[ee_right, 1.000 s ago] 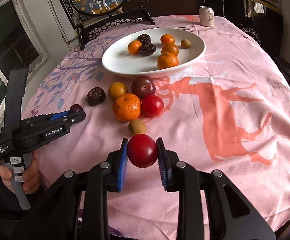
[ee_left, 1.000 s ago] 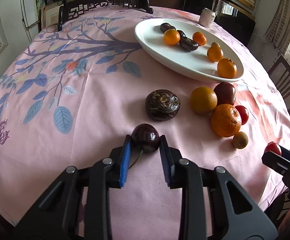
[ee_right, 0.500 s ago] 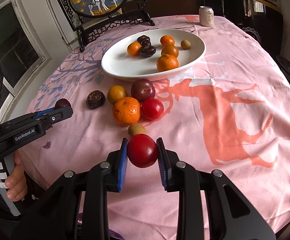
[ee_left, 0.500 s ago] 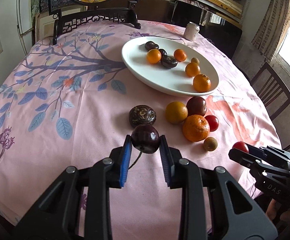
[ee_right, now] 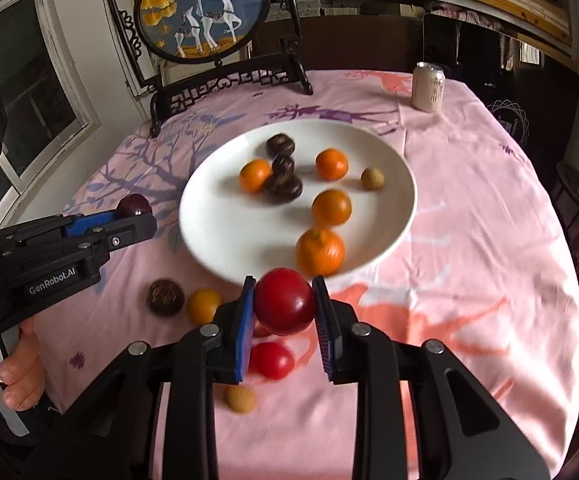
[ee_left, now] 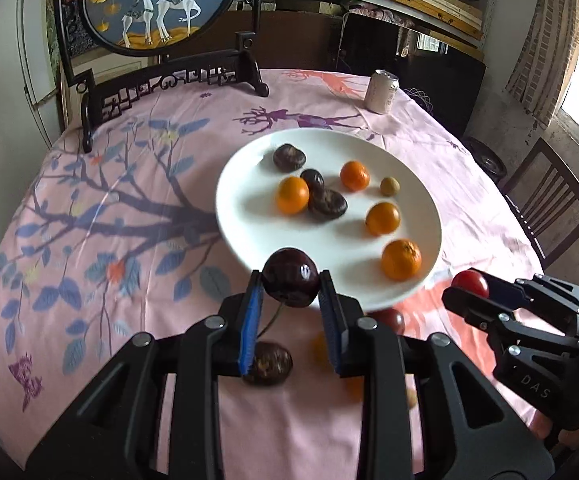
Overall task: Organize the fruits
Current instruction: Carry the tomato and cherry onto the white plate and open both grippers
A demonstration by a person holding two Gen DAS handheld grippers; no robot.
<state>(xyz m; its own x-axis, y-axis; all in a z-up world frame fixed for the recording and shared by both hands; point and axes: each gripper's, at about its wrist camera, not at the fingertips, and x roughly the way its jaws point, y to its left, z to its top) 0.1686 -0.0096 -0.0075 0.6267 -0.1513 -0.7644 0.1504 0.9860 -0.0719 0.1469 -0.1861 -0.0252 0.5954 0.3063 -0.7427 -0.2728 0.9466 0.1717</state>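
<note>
My left gripper [ee_left: 291,300], black with blue pads [ee_left: 249,320], pinches a dark maroon cherry [ee_left: 290,277]; my right gripper [ee_right: 283,312] has the same colours around a glossy red plum [ee_right: 284,301]. At frame centre, the white plate [ee_left: 249,236] carries 4 orange mandarins. The tablecloth [ee_left: 109,240] is pink with blue leaves and purple branches.

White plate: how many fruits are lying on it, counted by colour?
On the white plate:
orange fruits: 4
dark brown fruits: 3
tan fruit: 1
Total: 8
</note>
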